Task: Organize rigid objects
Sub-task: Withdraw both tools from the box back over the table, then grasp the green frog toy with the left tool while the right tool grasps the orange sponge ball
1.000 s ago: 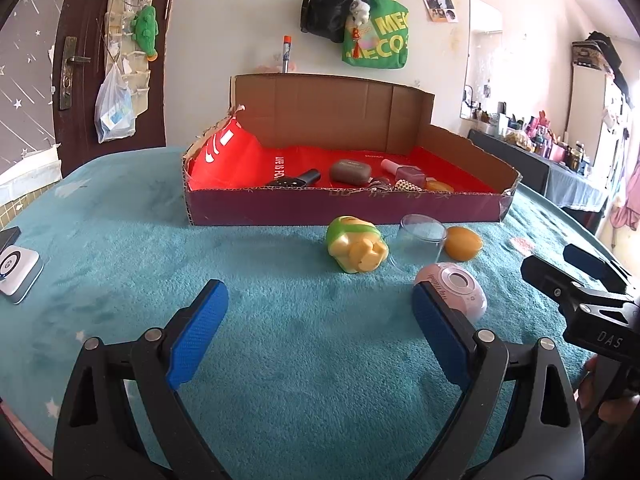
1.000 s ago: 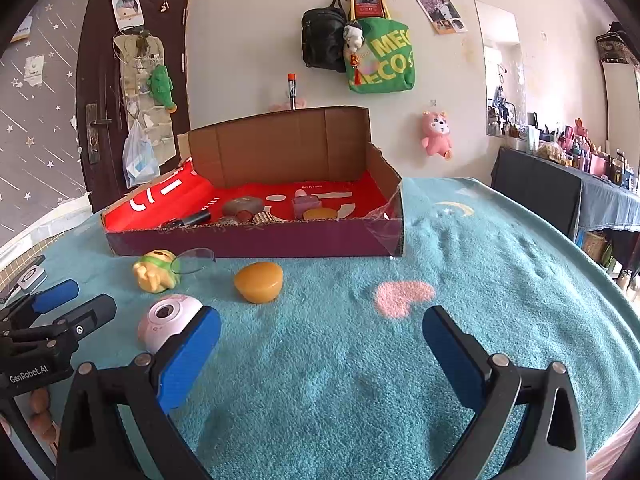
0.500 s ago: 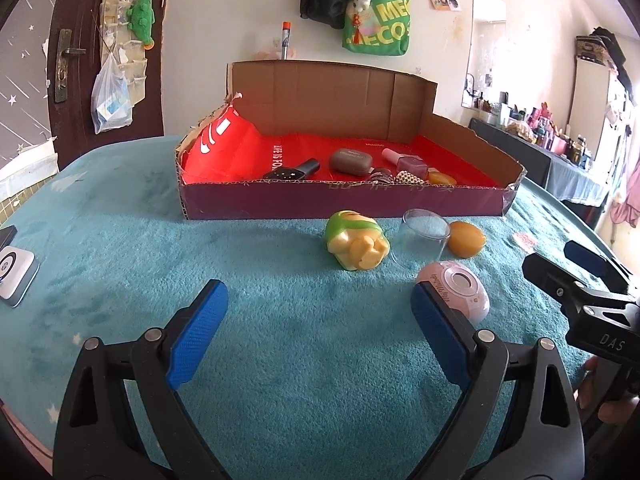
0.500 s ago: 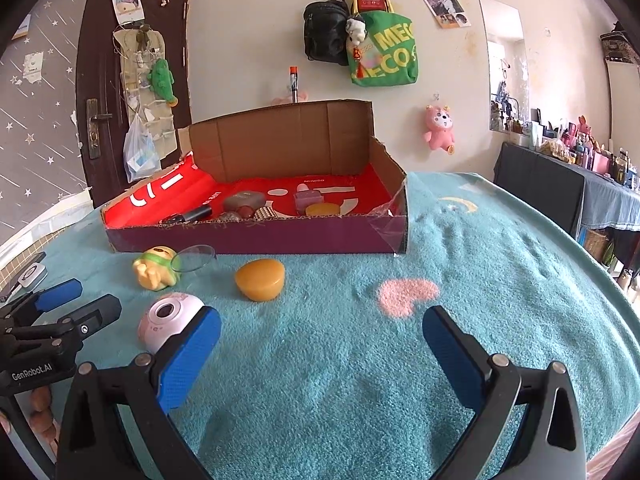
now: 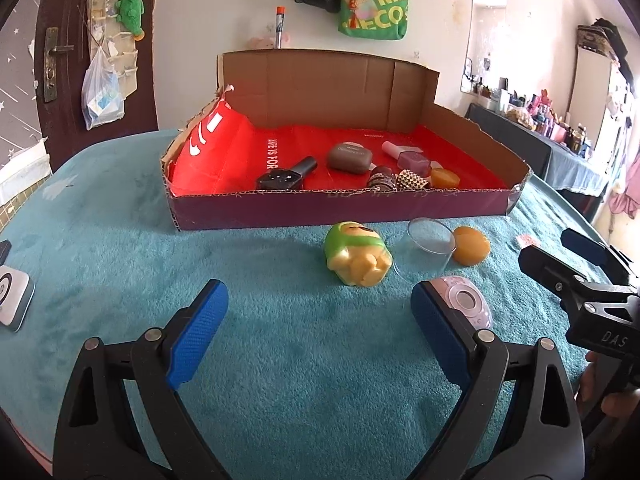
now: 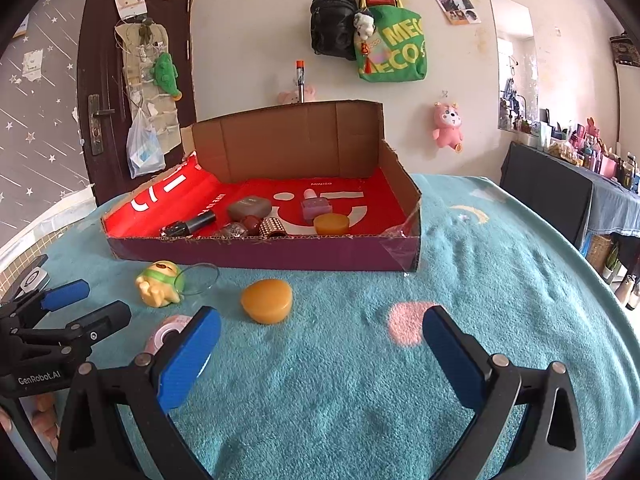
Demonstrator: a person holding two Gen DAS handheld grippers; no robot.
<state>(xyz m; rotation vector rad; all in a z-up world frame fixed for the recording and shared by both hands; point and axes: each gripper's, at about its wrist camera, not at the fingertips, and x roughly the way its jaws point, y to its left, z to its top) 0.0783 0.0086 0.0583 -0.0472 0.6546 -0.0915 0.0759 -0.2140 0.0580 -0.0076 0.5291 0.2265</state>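
A cardboard box (image 5: 340, 210) (image 6: 264, 256) with a red lining holds several small items. In front of it on the teal cloth lie a green-and-yellow toy (image 5: 356, 258) (image 6: 160, 286), a clear plastic cup (image 5: 426, 250) (image 6: 200, 278) on its side, an orange soap-like puck (image 5: 470, 246) (image 6: 267, 300) and a pink round gadget (image 5: 466, 304) (image 6: 166, 334). My left gripper (image 5: 316, 340) is open and empty, just short of the toy, its right finger beside the pink gadget. My right gripper (image 6: 320, 356) is open and empty, short of the orange puck.
A white device (image 5: 10, 298) lies at the cloth's left edge. The right gripper (image 5: 580, 280) shows at the right of the left wrist view; the left gripper (image 6: 52, 324) shows at the left of the right wrist view. A dark dresser (image 6: 568, 196) stands far right.
Both grippers have moved forward toward the box and the loose objects, which now look larger and closer. Both stay open and empty.
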